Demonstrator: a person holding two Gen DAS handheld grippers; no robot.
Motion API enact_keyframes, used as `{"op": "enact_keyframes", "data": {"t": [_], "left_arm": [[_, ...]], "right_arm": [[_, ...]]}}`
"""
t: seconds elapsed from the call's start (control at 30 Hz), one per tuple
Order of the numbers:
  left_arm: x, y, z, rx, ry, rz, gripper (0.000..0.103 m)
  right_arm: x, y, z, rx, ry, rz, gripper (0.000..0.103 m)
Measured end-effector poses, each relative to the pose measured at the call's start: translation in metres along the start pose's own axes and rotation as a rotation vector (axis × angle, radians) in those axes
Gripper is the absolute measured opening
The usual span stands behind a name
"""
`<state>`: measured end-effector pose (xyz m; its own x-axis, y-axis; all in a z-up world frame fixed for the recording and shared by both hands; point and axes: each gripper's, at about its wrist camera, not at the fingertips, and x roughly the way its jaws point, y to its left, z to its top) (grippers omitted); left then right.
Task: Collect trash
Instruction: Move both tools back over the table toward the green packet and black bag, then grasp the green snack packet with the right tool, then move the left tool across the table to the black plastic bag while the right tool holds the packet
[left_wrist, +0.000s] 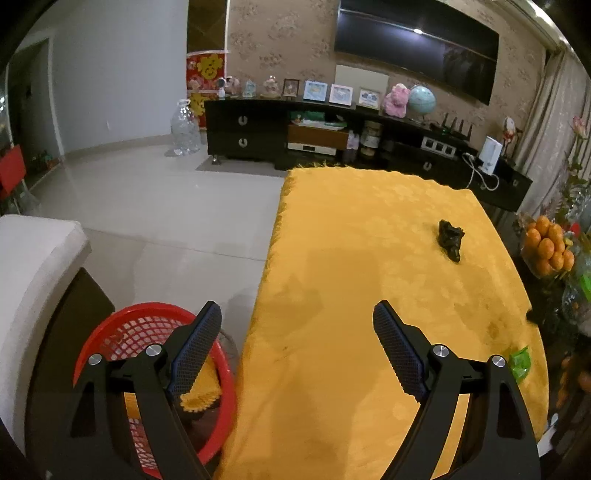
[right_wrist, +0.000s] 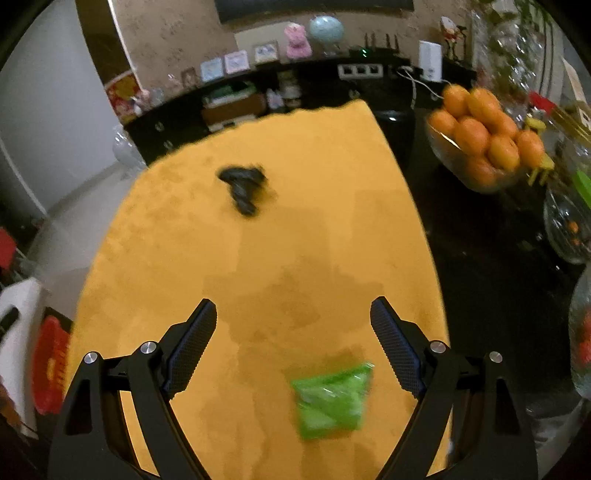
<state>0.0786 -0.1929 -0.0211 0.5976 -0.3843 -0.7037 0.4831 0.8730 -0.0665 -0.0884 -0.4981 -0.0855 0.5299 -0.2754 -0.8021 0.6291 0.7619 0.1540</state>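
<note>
A crinkly green plastic wrapper (right_wrist: 331, 399) lies flat on the yellow tablecloth (right_wrist: 258, 240), below our right gripper (right_wrist: 293, 314), whose jaws are wide and empty. A crumpled black wrapper (right_wrist: 242, 186) sits farther off. Our left gripper (left_wrist: 297, 317), also wide, hovers beside the red mesh basket (left_wrist: 125, 332); we could pinch cloth with the thin wrapper and drag it.

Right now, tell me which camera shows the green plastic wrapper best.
The right wrist view: the green plastic wrapper lies whole on the yellow tablecloth, just ahead of the open right gripper, though slightly blurred. The left wrist view shows only a sliver of it behind that gripper's finger.
</note>
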Motion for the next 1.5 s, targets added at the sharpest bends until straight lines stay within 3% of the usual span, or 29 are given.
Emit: {"op": "enact_keyframes", "data": {"t": [0.43, 0.6, 0.77, 0.93, 1.2, 1.5], "left_arm": [[0.015, -0.027, -0.004, 0.026, 0.029, -0.008, 0.081], [0.021, -0.036, -0.004, 0.031, 0.038, -0.013, 0.081], [0.024, -0.049, -0.005, 0.054, 0.034, -0.018, 0.081], [0.027, -0.06, -0.001, 0.064, 0.028, -0.031, 0.081], [0.046, -0.092, 0.019, 0.109, 0.032, -0.039, 0.081], [0.099, -0.138, 0.049, 0.046, 0.078, -0.124, 0.081]], "right_arm": [[0.032, -0.003, -0.05, -0.116, 0.119, -0.062, 0.084], [0.031, -0.003, -0.048, -0.139, 0.109, -0.072, 0.058], [0.03, -0.008, -0.043, -0.114, 0.109, -0.045, 0.054], [0.014, -0.008, -0.026, -0.068, 0.058, -0.001, 0.053], [-0.02, -0.003, 0.015, -0.069, -0.074, -0.009, 0.053], [-0.039, -0.031, 0.028, 0.067, -0.096, 0.039, 0.053]]}}
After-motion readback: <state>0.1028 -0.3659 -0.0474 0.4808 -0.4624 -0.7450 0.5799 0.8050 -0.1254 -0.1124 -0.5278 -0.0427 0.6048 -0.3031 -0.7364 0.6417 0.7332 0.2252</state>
